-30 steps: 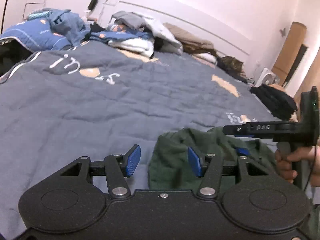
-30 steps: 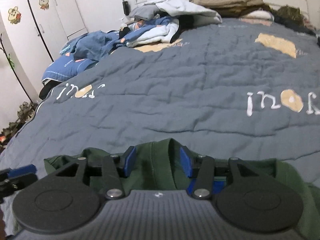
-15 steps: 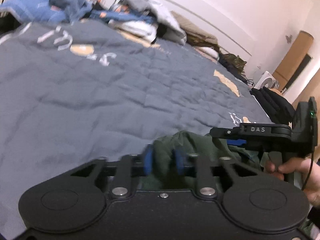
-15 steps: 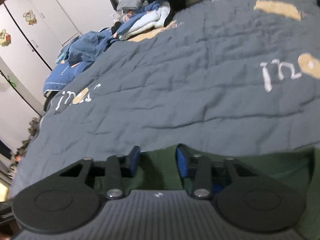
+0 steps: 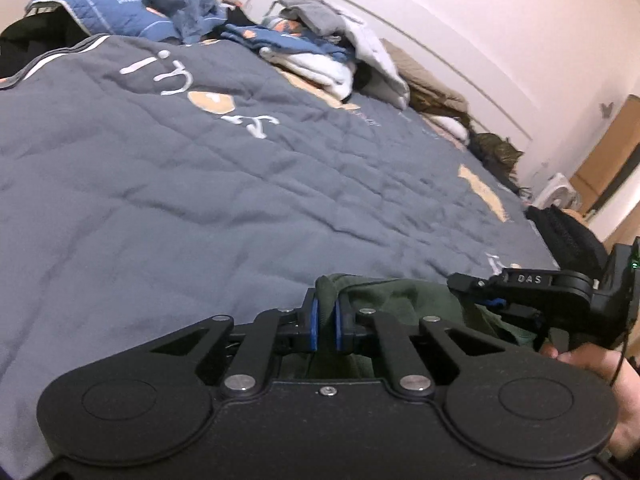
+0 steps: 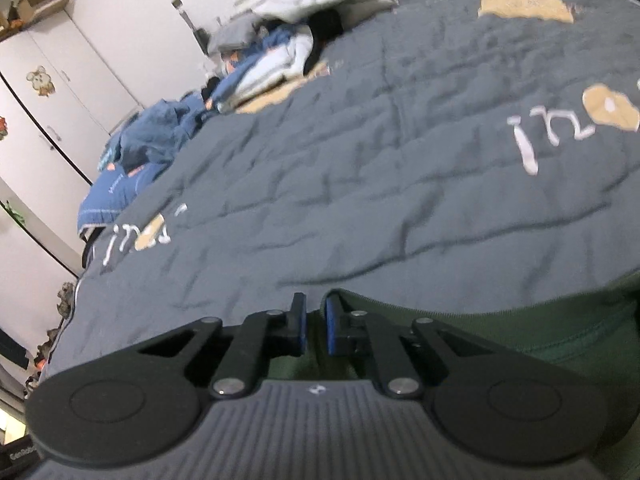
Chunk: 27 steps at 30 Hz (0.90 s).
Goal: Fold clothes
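Pinching the green garment (image 5: pixel 404 300) at its near edge, both tools closing on cloth.

Left tool (image 5: pixel 325 322) has a raised fold of the garment between its pads; right tool (image 6: pixel 315 330) is closing at the collar edge, with cloth in the gap, though contact there is hard to confirm. Folding looks barely begun: the garment lies rumpled on the bed (image 5: pixel 200 184), no crease made. Beyond, more clothes (image 5: pixel 312 52) sit heaped, apparently unfolded.
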Each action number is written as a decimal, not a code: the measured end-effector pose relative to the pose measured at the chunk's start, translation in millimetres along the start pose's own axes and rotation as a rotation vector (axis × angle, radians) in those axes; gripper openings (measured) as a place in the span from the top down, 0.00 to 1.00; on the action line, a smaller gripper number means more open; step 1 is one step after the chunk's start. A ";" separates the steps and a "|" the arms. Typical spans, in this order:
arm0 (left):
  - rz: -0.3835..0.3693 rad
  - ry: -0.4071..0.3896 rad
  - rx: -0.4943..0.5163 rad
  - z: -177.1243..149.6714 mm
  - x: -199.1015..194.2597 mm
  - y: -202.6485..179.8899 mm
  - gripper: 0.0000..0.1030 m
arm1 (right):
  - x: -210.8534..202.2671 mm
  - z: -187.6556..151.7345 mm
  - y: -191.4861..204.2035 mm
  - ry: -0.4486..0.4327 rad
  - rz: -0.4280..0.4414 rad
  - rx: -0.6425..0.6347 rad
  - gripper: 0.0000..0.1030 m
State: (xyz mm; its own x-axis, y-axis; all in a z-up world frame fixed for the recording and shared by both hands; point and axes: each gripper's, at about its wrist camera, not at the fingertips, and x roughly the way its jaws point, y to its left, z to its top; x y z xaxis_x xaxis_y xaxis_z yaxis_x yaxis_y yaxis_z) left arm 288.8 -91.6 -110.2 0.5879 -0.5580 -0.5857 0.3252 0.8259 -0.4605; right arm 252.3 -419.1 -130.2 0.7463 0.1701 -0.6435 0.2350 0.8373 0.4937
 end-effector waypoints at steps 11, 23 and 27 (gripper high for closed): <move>-0.047 -0.061 -0.078 8.6 -15.8 11.7 0.69 | -49.0 3.6 14.6 -0.019 0.011 -0.107 0.77; 0.003 -0.005 -0.077 -1.1 -2.9 10.8 0.87 | -163.5 -32.8 4.9 -0.150 0.007 -0.096 0.58; 0.037 -0.024 -0.076 -1.6 -5.5 4.8 0.88 | -207.2 -53.1 -13.6 -0.224 -0.036 -0.045 0.56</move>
State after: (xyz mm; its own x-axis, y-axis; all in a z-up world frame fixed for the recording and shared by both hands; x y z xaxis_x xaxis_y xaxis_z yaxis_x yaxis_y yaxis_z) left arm 285.9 -84.7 -110.3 0.6162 -0.5247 -0.5874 0.2468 0.8369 -0.4885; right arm 61.4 -438.1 -34.7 0.8587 0.0244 -0.5120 0.2394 0.8641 0.4428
